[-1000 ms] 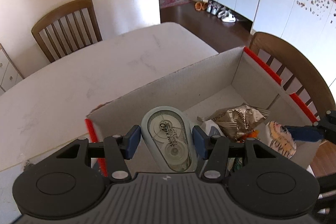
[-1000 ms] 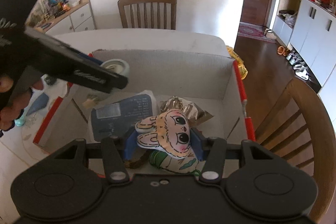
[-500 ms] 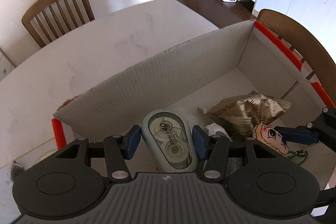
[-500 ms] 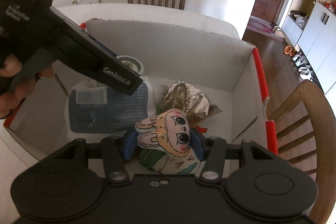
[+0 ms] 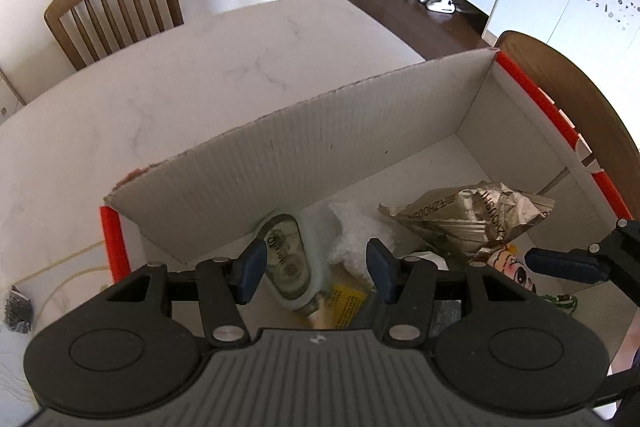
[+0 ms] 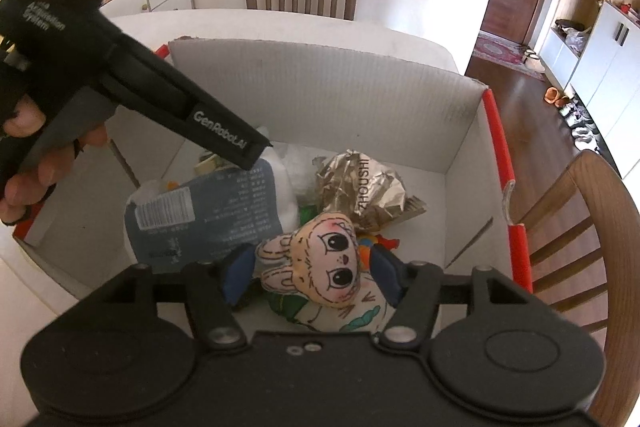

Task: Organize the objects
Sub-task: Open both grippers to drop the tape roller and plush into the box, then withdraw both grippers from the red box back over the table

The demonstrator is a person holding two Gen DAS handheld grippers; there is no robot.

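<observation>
An open cardboard box (image 5: 320, 147) with red edges stands on the white table. My left gripper (image 5: 315, 273) hangs open over its near left corner. The pale green correction tape (image 5: 290, 263) lies tilted on the box floor below it, clear of the right pad. My right gripper (image 6: 312, 277) is inside the box and its jaws are opening. The bunny plush (image 6: 320, 259) lies between the fingers, and the pads no longer press on it. The plush (image 5: 516, 267) also shows in the left wrist view. The left gripper's black body (image 6: 160, 99) crosses the right wrist view, held by a hand.
The box also holds a crumpled foil bag (image 6: 360, 191), a blue packet (image 6: 212, 211), a white wad (image 5: 352, 227) and a yellow packet (image 5: 344, 303). Wooden chairs (image 5: 112, 3) (image 6: 572, 235) stand at the far side and right. The table (image 5: 200, 75) stretches beyond the box.
The left gripper sank into the box and the tape dropped out of its jaws onto the floor. The right jaws spread apart and the plush tipped and settled lower.
</observation>
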